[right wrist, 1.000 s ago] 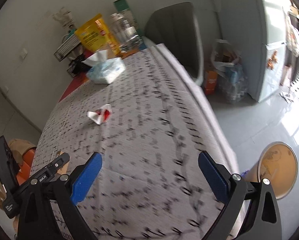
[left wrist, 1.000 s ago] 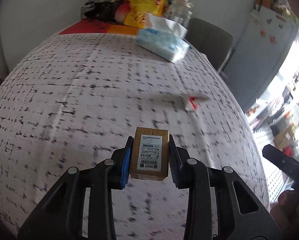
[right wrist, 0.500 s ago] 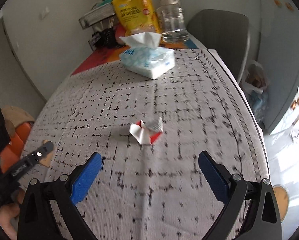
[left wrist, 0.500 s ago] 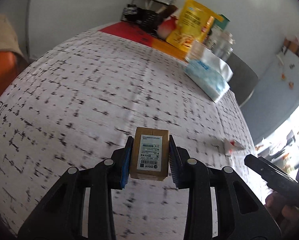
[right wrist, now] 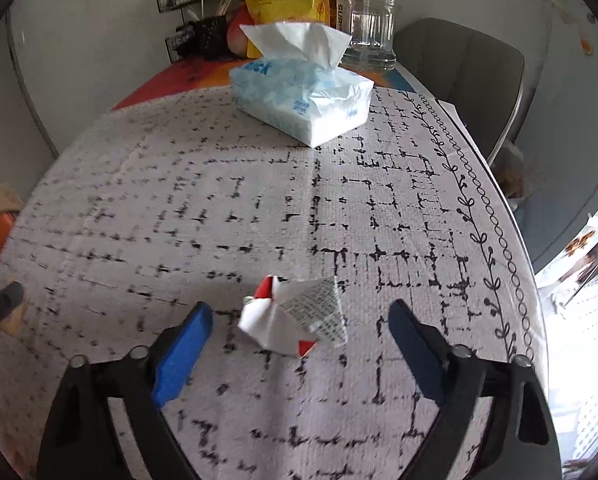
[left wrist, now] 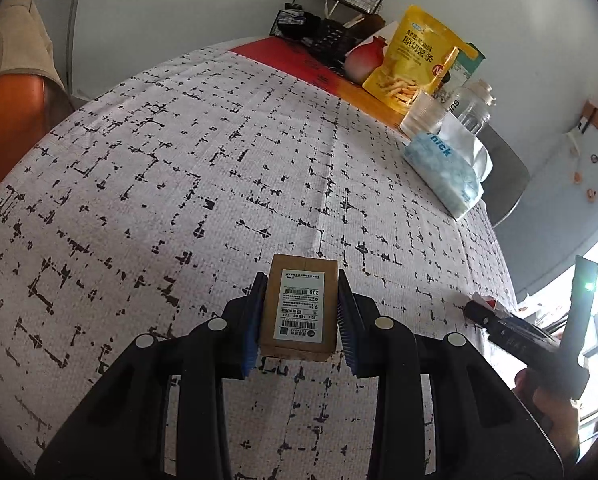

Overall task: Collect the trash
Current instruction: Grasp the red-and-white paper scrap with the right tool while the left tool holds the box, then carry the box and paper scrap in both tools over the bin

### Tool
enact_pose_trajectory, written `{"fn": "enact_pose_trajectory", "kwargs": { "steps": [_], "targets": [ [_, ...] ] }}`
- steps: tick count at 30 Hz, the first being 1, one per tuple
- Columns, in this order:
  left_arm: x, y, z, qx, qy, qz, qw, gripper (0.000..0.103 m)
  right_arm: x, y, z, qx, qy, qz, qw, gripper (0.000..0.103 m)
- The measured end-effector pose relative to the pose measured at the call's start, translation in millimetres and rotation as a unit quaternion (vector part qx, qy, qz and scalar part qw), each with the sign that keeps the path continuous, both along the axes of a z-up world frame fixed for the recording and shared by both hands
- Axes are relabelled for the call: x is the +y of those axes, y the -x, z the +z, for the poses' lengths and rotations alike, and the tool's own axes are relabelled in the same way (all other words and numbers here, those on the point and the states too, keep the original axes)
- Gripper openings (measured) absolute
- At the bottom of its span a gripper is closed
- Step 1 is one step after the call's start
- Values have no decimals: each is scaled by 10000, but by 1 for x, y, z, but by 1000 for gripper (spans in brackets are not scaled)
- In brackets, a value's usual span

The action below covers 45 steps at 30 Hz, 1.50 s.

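Left tool (left wrist: 301, 320) clenched on the small brown cardboard box (left wrist: 299, 310); right tool (right wrist: 299, 330), just closing but not touching, should centre on the crumpled red-and-white wrapper (right wrist: 295, 318), lower to the worktop (right wrist: 259, 200), then pinch.

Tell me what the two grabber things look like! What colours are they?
Both are black plastic claws with two fingers each. The left gripper has thin blue ribbed pads inside its fingers and round silver bolts on the joints. The right gripper has chunky blue pads on its fingers and small silver bolts too. No cables or sleeves show.
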<state>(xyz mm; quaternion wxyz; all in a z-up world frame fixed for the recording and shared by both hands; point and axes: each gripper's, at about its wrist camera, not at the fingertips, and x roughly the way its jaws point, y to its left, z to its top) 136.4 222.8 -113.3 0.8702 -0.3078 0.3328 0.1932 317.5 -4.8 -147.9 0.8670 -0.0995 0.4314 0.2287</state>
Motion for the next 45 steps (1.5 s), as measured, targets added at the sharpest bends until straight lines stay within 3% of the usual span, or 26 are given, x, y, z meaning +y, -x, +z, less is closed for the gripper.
{"fn": "enact_pose_trajectory", "kwargs": {
  "steps": [1, 2, 3, 14, 17, 23, 35, 45],
  "targets": [
    [-1, 0, 0, -5, 6, -7, 10000, 33, -2, -1, 0, 1, -56, 8, 10000, 64],
    [-3, 0, 0, -9, 4, -11, 10000, 33, -4, -1, 1, -10, -93, 1, 10000, 41],
    [-4, -1, 1, -12, 2, -21, 10000, 33, -6, -1, 3, -1, -108, 10, 9999, 33],
    [-39, -10, 16, -137, -124, -280, 9994, 33, -51, 32, 24, 78, -801, -21, 9968, 32],
    [-55, -17, 21, -182, -152, -414, 9989, 33, -68, 49, 34, -185, -803, -168, 9965, 33],
    [-92, -32, 35, -313, -275, -756, 9963, 33, -108, 72, 42, -197, -1063, -277, 9938, 33],
    [-175, -68, 58, -425, -530, -1451, 9871, 33, -211, 74, 41, -251, -1445, -1050, 9836, 33],
    [-257, -103, 62, -382, -688, -2103, 9745, 33, -316, 72, 29, -316, -1671, -1928, 9664, 33]
  ]
}}
